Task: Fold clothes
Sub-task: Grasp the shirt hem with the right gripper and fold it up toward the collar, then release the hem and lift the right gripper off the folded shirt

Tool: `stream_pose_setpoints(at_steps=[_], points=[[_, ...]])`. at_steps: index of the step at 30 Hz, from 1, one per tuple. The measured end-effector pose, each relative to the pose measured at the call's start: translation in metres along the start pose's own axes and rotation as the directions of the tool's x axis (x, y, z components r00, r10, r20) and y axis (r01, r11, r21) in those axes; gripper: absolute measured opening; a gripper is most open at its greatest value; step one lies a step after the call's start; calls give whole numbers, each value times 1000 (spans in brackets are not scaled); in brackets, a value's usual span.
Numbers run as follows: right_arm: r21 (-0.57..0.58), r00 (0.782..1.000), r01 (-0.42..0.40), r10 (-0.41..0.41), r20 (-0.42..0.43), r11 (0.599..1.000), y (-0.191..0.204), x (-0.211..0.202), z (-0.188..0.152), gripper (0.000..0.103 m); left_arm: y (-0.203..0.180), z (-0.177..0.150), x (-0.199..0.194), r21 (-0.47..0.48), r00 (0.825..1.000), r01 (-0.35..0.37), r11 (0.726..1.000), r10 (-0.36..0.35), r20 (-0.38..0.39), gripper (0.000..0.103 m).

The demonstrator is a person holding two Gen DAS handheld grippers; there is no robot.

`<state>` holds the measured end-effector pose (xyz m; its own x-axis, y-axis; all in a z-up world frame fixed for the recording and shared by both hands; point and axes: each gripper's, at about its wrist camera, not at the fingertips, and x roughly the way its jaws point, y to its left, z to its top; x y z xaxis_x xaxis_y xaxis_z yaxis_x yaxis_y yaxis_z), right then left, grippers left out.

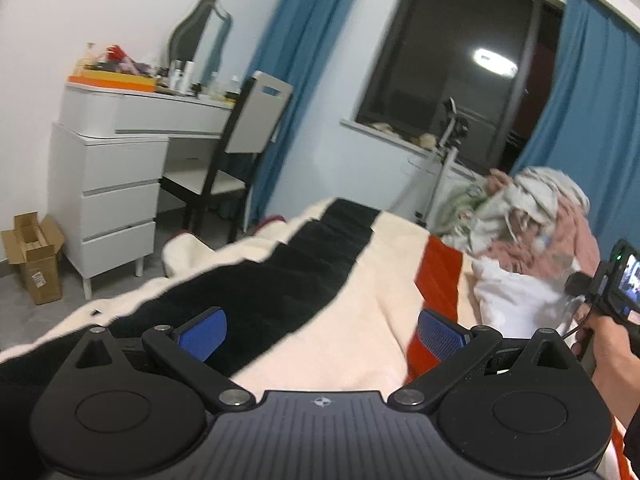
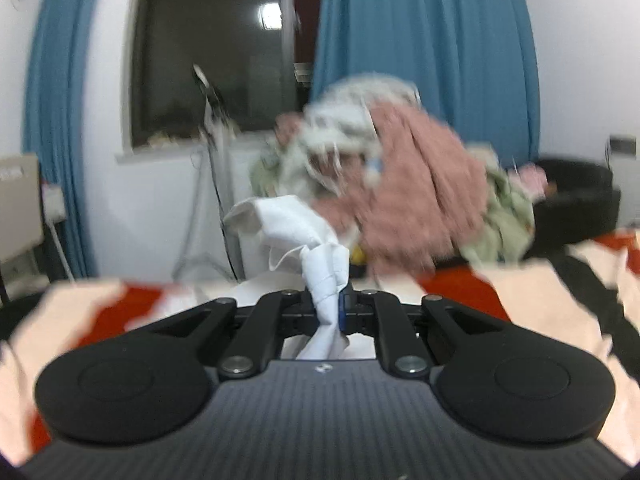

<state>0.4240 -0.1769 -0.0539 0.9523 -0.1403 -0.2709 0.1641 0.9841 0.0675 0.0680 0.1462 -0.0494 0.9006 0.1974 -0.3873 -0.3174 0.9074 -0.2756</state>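
My right gripper jaws clamp a crumpled white cloth garment at frame centre; left gripper jaws gape empty. Next: spread it flat.

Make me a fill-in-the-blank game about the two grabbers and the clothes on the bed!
1. The right gripper has its fingers shut on a ____ cloth.
2. The left gripper has its blue fingers spread ____, with nothing between them.
3. The pile of clothes sits on the striped blanket, in front of a ____ curtain.
4. Beside the white dresser stands a ____ with a white seat.

Missing words: white; open; blue; chair
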Motion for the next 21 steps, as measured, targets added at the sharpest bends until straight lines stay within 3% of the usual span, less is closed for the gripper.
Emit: stream_pose_setpoints(at_steps=[2, 4, 5, 13, 21], points=[[29, 994, -33, 36, -105, 999, -17, 16, -16, 27, -7, -5, 6, 30, 1000, 3, 1000, -3, -7, 103], [48, 984, -42, 50, -172, 998, -23, 24, -27, 80, -11, -9, 11, 53, 1000, 9, 999, -8, -12, 103], [42, 986, -44, 50, -160, 998, -23, 19, -28, 87, -14, -10, 13, 66, 1000, 11, 998, -11, -14, 103], [17, 990, -122, 123, -73, 992, -31, -49, 2, 88, -25, -12, 17, 139, 998, 66, 988, -65, -11, 103], [32, 980, -199, 199, -16, 980, -57, -215, 18, 88, -21, -1, -1, 117, 993, 118, 986, -115, -31, 103]])
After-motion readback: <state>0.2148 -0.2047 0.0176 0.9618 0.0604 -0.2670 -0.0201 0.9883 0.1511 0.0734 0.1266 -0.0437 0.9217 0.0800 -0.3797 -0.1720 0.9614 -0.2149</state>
